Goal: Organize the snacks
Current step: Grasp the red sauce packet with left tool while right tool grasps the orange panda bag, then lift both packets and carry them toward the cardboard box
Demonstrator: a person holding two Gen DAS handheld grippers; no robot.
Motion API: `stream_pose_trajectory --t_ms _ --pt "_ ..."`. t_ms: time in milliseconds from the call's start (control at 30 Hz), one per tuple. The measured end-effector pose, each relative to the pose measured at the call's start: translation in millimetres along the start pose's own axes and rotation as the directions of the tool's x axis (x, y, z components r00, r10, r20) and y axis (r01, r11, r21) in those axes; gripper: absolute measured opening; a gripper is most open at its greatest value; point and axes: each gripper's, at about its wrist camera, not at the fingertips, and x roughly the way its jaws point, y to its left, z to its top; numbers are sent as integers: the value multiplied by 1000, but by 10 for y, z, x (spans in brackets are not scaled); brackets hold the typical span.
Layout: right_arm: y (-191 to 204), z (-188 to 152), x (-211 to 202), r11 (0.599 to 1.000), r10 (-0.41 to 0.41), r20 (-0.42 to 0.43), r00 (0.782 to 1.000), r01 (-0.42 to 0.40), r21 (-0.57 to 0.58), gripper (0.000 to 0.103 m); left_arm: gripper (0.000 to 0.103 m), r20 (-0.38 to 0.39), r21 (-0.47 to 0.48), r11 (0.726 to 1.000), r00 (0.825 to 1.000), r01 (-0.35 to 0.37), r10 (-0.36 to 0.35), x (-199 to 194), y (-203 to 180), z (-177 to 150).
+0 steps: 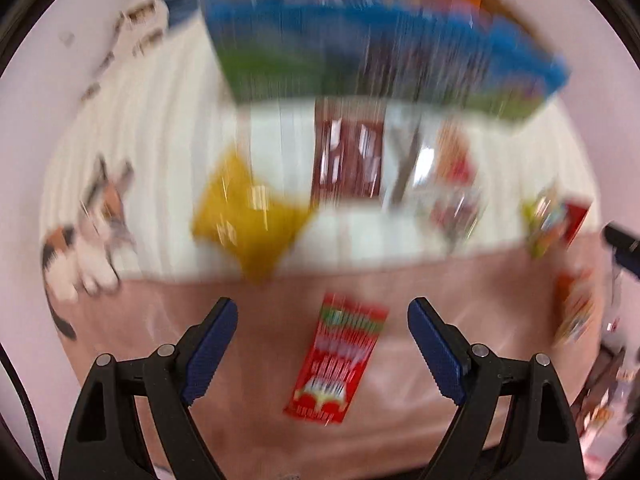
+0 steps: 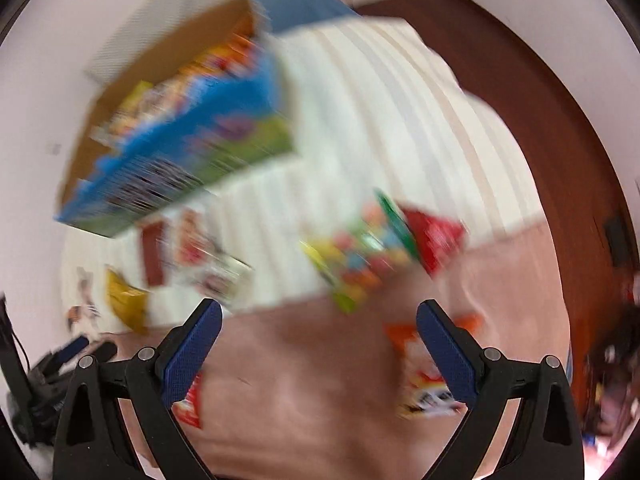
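Directly between my left gripper (image 1: 322, 344) fingers, which are standing wide apart and holding nothing, a red packet (image 1: 338, 356) is lying flat on the pink sheet (image 1: 256, 320), untouched. I am judging it light, thin and crinkly, likely slippery; a pinch across its narrow width at mid-length looks soundest. My right gripper (image 2: 320, 348) is likewise spread and empty, with an orange packet (image 2: 420, 372) lying flat just under its right finger. Beyond, on the white striped cover (image 1: 160, 128), I am counting through the blur one yellow bag (image 1: 248, 216), one brown bar (image 1: 348, 160) and one clear wrapped pack (image 1: 444, 184); one multicoloured packet (image 2: 356, 264) and one red bag (image 2: 436, 236) lie near the cover's edge. One blue-and-green box (image 1: 376, 48) is standing farthest back, already holding several snacks.
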Motion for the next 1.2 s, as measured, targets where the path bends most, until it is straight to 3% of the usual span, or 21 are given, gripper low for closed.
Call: stream_pose_trajectory --t_ms 133,300,367,433,467,533,600,767,867,1000,1067,1133,1200 --pt "-353 -230 309 996 -61 -68 996 65 62 100 87 -173 42 999 985 -5 12 593 -15 -327" --pt "-576 -383 579 987 -131 -101 986 139 81 100 87 -291 70 996 956 51 -28 1031 -127 -514" --pt "-623 -407 643 983 -160 -114 981 169 77 100 84 -273 52 997 961 62 -46 1058 -150 -510" --pt "-684 -445 689 980 -171 -118 978 181 78 100 61 -235 32 998 971 62 -52 1020 -156 -464" --pt "-700 -459 711 980 -175 -121 977 186 77 99 58 -229 10 998 972 61 -57 1004 -141 -431" --pt "-724 -504 762 977 -196 -133 972 205 61 92 56 -219 -43 996 972 82 -89 975 -102 -370" --pt "-709 -558 795 978 -198 -138 970 205 40 78 56 -201 -89 992 974 88 -104 944 -40 -329" --pt "-447 -678 834 988 -154 -139 978 150 -39 69 56 -187 -191 973 968 132 -168 932 107 -292" --pt "-252 -719 908 985 -149 -143 978 135 -106 68 58 -216 -171 974 959 147 -183 1023 158 -301" --pt "-237 -672 998 990 -129 -149 980 119 -71 69 58 -247 -62 991 960 118 -130 1093 36 -310" --pt "-256 -645 1051 991 -125 -161 979 116 -69 70 58 -242 -25 995 965 94 -97 1079 -27 -322" --pt "-313 -614 1095 992 -115 -171 978 105 -63 68 51 -221 -18 997 972 72 -74 1041 -57 -341" --pt "-361 -644 1054 992 -118 -168 979 107 -74 59 48 -190 -27 998 980 61 -65 979 -137 -359"
